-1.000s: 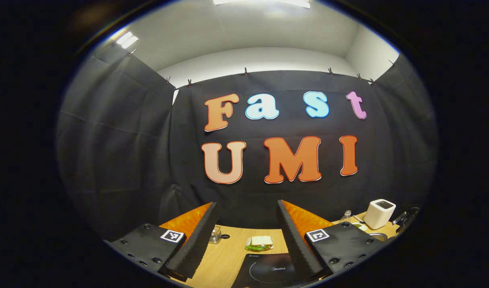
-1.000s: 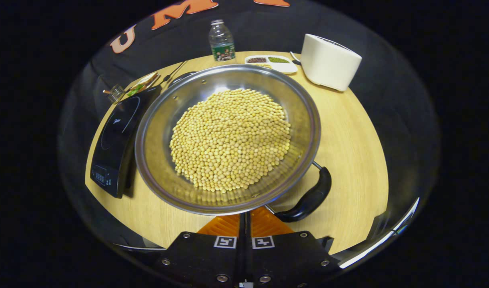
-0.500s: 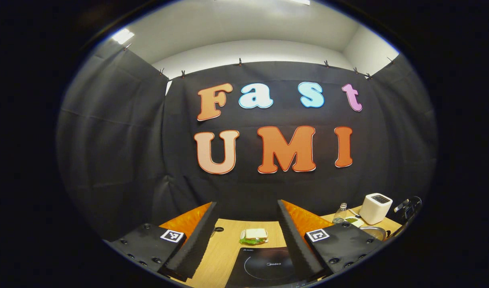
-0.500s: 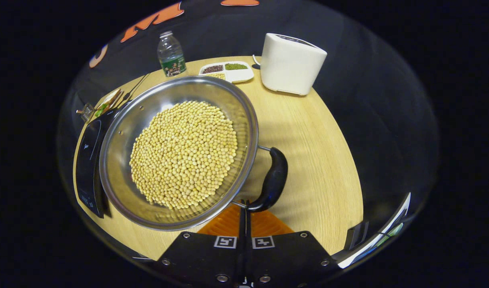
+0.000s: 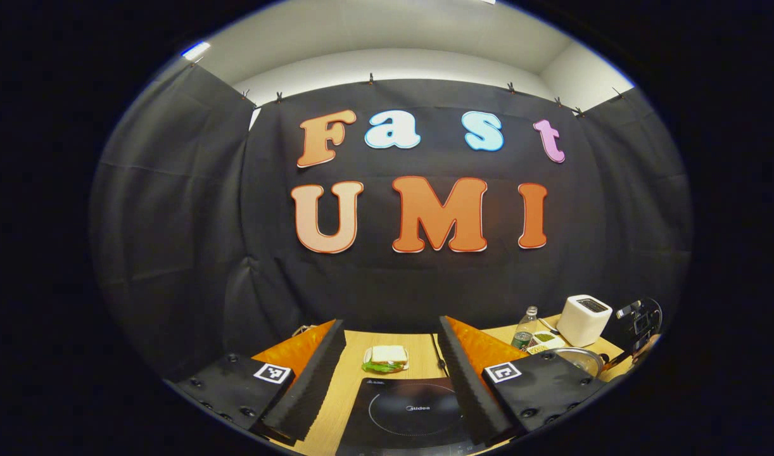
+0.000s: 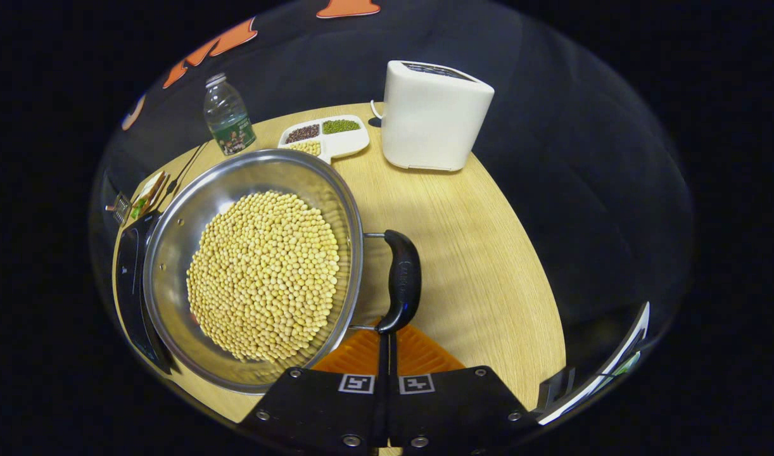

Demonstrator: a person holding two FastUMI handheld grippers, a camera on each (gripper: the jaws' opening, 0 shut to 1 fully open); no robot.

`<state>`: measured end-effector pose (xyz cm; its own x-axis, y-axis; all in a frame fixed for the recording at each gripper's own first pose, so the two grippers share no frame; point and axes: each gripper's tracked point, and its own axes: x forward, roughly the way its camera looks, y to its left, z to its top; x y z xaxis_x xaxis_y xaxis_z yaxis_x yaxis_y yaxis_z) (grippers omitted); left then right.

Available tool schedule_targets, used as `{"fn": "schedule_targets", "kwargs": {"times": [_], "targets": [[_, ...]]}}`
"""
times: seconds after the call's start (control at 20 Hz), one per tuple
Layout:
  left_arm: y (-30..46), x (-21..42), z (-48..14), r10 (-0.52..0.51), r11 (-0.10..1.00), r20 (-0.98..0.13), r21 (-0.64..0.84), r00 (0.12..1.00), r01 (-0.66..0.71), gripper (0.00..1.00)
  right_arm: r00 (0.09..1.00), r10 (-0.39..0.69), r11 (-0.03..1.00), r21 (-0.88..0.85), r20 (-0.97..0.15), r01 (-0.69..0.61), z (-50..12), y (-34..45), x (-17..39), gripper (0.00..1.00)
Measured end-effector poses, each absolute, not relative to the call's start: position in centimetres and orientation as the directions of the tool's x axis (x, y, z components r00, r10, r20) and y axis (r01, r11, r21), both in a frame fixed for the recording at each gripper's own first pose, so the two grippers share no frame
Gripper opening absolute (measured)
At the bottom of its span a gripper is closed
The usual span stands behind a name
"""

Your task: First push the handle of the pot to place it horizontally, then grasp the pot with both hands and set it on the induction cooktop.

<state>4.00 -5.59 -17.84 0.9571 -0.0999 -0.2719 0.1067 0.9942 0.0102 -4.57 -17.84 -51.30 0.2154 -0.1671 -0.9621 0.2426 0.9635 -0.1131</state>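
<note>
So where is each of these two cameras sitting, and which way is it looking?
Left gripper view: rides on the left hand-held gripper, low over the table, facing the booth's back wall; its own open fingers show at the bottom, above the cooktop.
Right gripper view: rides on the right hand-held gripper, looking down at the pot of beans; its shut fingers show at the bottom, tips against the pot's handle.
Shared: cooktop, pot, bottle, white appliance, sandwich.

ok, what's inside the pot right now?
The pot holds a heap of small round yellow beans, piled across the middle. Bare steel wall shows around the heap. The bottom under the beans is covered, so anything beneath them can't be seen.
</note>
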Motion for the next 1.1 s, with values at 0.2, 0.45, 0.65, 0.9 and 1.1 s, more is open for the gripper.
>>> {"fn": "schedule_targets", "kwargs": {"times": [0.2,0.45,0.65,0.9,1.1], "targets": [[-8.1,4.2,-21.4,-0.148,0.988,-0.351,-0.005,0.925,0.156,0.96,0.247,-0.196,0.957,-0.131,-0.949,0.257,-51.6,-18.7,-2.8,0.0],[-12.3,4.1,-26.6,-0.24,0.965,-0.473,-0.025,0.848,0.259,0.96,0.291,-0.218,0.956,-0.144,-0.932,0.254,-52.0,-19.3,-0.8,0.0],[-16.2,3.6,-30.7,-0.294,0.943,-0.568,-0.043,0.769,0.329,0.96,0.319,-0.155,0.96,-0.066,-0.935,0.273,-50.7,-19.1,-0.7,0.02],[-21.9,3.5,-35.7,-0.352,0.916,-0.668,-0.102,0.655,0.387,0.96,0.409,-0.131,0.946,0.011,-0.903,0.325,-47.1,-20.0,1.4,0.08],[-26.1,3.5,-39.9,-0.385,0.9,-0.746,-0.172,0.543,0.401,0.96,0.432,-0.108,0.951,0.034,-0.896,0.307,-46.6,-19.2,2.9,0.3]]}}
